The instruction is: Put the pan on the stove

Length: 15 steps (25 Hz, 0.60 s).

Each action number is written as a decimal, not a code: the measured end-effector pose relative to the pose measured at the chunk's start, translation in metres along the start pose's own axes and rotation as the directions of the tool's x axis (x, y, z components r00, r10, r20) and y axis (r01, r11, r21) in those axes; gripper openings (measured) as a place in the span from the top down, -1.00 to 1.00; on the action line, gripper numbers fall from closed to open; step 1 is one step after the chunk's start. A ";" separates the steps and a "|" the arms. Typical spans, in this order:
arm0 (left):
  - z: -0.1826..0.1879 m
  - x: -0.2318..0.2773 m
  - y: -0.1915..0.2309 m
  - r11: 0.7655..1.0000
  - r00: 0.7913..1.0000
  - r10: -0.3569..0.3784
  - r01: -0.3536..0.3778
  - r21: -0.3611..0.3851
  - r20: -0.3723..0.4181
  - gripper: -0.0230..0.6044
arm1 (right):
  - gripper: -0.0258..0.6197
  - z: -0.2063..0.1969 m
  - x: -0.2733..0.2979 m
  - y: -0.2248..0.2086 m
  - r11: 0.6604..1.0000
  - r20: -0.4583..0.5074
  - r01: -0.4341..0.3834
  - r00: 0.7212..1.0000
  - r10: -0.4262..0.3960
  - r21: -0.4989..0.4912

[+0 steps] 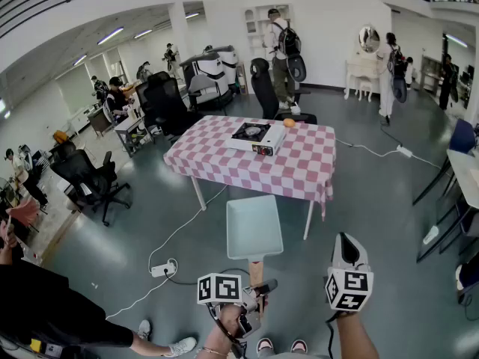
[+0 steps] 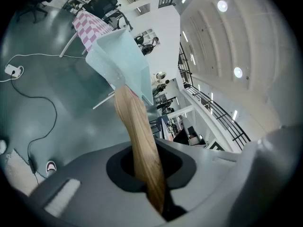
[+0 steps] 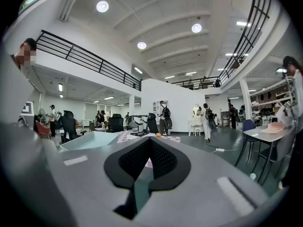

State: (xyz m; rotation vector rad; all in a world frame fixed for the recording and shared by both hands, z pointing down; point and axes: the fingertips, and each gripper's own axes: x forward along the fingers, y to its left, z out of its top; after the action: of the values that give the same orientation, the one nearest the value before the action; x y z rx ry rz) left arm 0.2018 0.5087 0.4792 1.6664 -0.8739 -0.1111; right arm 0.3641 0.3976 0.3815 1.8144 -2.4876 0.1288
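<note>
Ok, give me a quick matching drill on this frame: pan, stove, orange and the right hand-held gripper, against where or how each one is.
Things:
1. pan
2. stove
3. orange
4. right hand-held gripper

Places or states:
A. small and round, on the checked table near its far edge
B. empty, jaws together
C. gripped by its wooden handle in the left hand-held gripper, over the floor
D. white box with a black top, mid-table

Pairs: 1-C, 2-D, 3-A, 4-B

Checkered table (image 1: pixel 303 167) is standing mid-floor, orange (image 1: pixel 289 123) sitting on its far side. Power strip (image 1: pixel 162 269) is lying on the floor nearby. Black office chair (image 1: pixel 88 176) is sitting well left. Person with backpack (image 1: pixel 280 51) is standing behind.
</note>
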 end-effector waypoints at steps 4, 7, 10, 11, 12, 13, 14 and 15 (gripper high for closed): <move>-0.001 -0.005 0.001 1.000 1.000 0.006 -0.006 0.002 0.005 0.85 | 0.90 0.001 -0.002 0.004 1.000 0.003 -0.006 1.000 0.006 -0.009; -0.001 -0.008 0.004 1.000 1.000 0.011 -0.011 0.000 0.011 0.85 | 0.90 0.001 -0.003 0.006 1.000 0.002 -0.009 1.000 0.009 -0.012; -0.001 -0.010 0.006 1.000 1.000 0.016 -0.016 0.002 0.016 0.86 | 0.90 -0.001 -0.003 0.007 1.000 -0.004 -0.013 1.000 0.013 -0.013; -0.001 -0.010 0.006 1.000 1.000 0.015 -0.015 0.002 0.018 0.85 | 0.90 -0.002 -0.002 0.007 1.000 -0.005 -0.020 1.000 0.020 -0.009; -0.001 -0.009 0.007 1.000 1.000 0.013 -0.014 0.001 0.019 0.85 | 0.90 -0.003 -0.001 0.008 1.000 -0.005 -0.029 1.000 0.029 0.001; 0.000 -0.009 0.008 1.000 1.000 0.011 -0.011 -0.002 0.019 0.85 | 0.90 -0.004 0.001 0.008 0.999 -0.002 -0.035 0.999 0.035 0.016; 0.000 -0.010 0.009 1.000 1.000 0.010 -0.010 -0.005 0.019 0.85 | 0.90 -0.003 0.002 0.009 0.999 0.005 -0.035 0.999 0.035 0.030; 0.001 -0.011 0.010 1.000 1.000 0.009 -0.009 -0.006 0.016 0.85 | 0.89 -0.003 0.003 0.009 0.999 0.012 -0.030 1.000 0.029 0.038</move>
State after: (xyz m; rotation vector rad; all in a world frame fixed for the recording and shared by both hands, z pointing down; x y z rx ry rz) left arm 0.1885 0.5142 0.4832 1.6573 -0.8925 -0.1210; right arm 0.3542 0.3977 0.3842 1.7981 -2.5374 0.1688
